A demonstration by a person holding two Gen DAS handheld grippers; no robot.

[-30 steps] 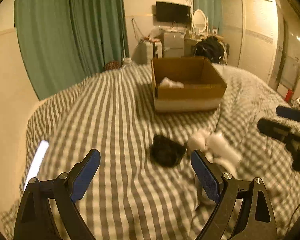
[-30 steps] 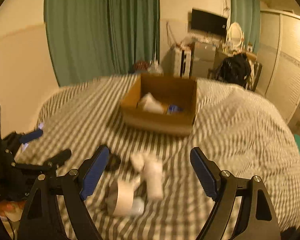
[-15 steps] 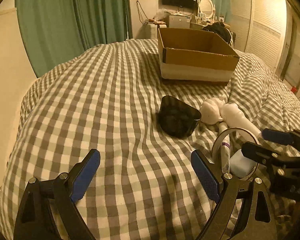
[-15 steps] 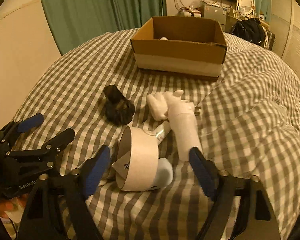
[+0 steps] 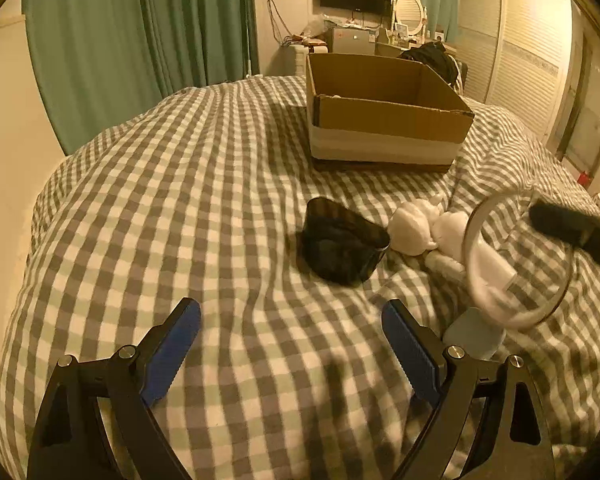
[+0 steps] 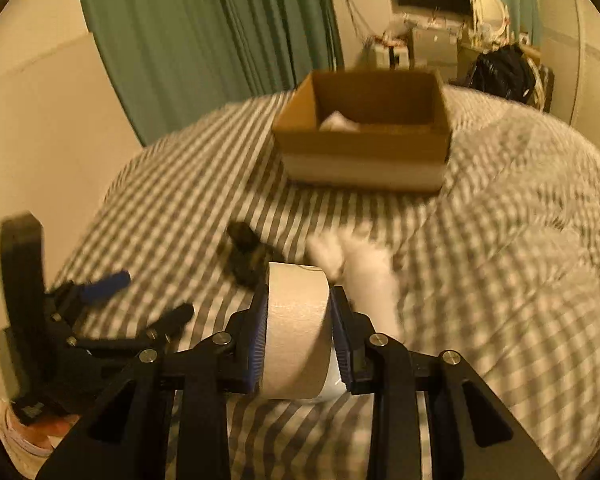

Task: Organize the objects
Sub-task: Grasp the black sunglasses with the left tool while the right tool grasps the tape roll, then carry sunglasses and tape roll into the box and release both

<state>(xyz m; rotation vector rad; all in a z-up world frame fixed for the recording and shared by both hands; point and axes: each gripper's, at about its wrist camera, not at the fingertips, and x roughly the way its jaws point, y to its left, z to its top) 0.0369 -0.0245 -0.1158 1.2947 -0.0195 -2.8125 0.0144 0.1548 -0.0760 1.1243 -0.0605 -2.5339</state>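
My right gripper (image 6: 298, 336) is shut on a roll of white tape (image 6: 296, 332) and holds it above the checked bedspread; the roll also shows in the left wrist view (image 5: 516, 260), blurred. My left gripper (image 5: 292, 352) is open and empty, low over the bed. Ahead of it lie a black cup (image 5: 342, 246) on its side, a white mannequin hand (image 5: 424, 228) and a pale blue item (image 5: 474, 338). An open cardboard box (image 5: 384, 116) sits farther back; something white (image 6: 338, 122) lies inside it.
Green curtains (image 5: 140, 40) hang behind the bed on the left. A desk with a TV, mirror and clutter (image 5: 360, 32) stands beyond the box. White wardrobe doors (image 5: 520, 52) are at the right. The bed edge drops off on the left.
My right gripper has closed on the tape roll and lifted it off the bed. The left gripper has stayed open and shifted slightly.
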